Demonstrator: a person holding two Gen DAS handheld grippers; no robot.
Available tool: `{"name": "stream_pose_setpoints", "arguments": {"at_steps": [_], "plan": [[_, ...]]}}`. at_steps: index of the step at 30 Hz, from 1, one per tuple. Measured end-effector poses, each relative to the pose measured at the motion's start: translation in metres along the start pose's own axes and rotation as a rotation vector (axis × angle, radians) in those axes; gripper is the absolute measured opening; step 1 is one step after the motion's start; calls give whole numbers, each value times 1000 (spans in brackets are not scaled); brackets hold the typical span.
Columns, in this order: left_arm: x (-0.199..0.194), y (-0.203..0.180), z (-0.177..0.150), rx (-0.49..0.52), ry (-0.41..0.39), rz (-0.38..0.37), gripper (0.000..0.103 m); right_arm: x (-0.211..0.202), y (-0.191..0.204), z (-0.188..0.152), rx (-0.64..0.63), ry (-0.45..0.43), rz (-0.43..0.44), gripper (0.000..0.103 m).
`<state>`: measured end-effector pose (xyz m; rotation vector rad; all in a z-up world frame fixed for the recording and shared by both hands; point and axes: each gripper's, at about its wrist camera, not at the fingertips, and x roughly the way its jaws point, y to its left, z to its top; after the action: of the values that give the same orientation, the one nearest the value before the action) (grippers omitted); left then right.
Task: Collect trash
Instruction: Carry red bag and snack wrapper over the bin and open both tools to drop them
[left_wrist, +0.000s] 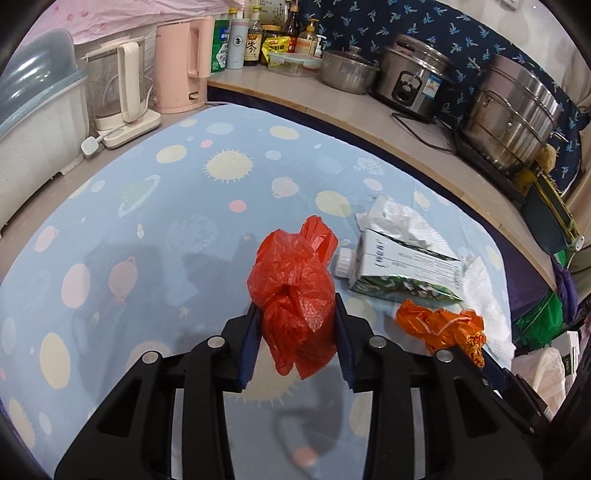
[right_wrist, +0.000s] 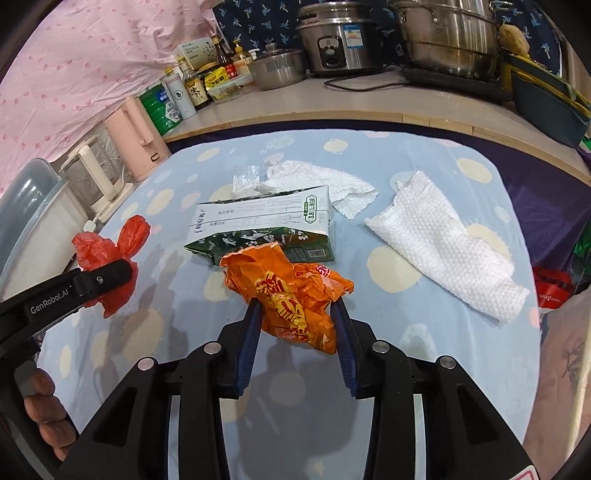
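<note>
While both grippers hang above a tabletop covered in a pale blue planet-print cloth, each has a piece of crumpled trash pinched between its blue pads.

Left gripper: closed on a red plastic bag, which bulges up past the fingertips and droops below them, lifted clear of the cloth; seen from the right wrist camera, the same gripper comes in from the left edge with the red bag bunched around its tip.

Right gripper: clamped on an orange printed wrapper, held off the tabletop just in front of the carton; in the left wrist view the wrapper shows low on the right.

Milk carton: lying on its side near the middle of the cloth, white cap pointing toward the red bag.

Paper towels: one crumpled sheet touching the carton's far side, another lying apart to the right.

Clear wrapper: small scrap just behind the carton.

Background: a pink kettle, condiment bottles, a rice cooker and a steel steamer pot line the wooden ledge behind.
</note>
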<state>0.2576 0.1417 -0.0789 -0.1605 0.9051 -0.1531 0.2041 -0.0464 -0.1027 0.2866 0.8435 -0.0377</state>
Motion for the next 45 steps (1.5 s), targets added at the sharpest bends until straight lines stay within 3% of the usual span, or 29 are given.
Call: {"name": "stream_pose_setpoints", "arguments": {"at_steps": [11,23,45], "plan": [[-53,-43,-30,72,-24,-53,34,-73,-28,-17,53,-87,-8,35],[-98,-114,-71,194,-40,-113,34,-148,-92,-43,161,-169,-65,35],[-128,-238,-142,423,-10,-226,34,-222,-206,-95,353,-236,-189,35]]}}
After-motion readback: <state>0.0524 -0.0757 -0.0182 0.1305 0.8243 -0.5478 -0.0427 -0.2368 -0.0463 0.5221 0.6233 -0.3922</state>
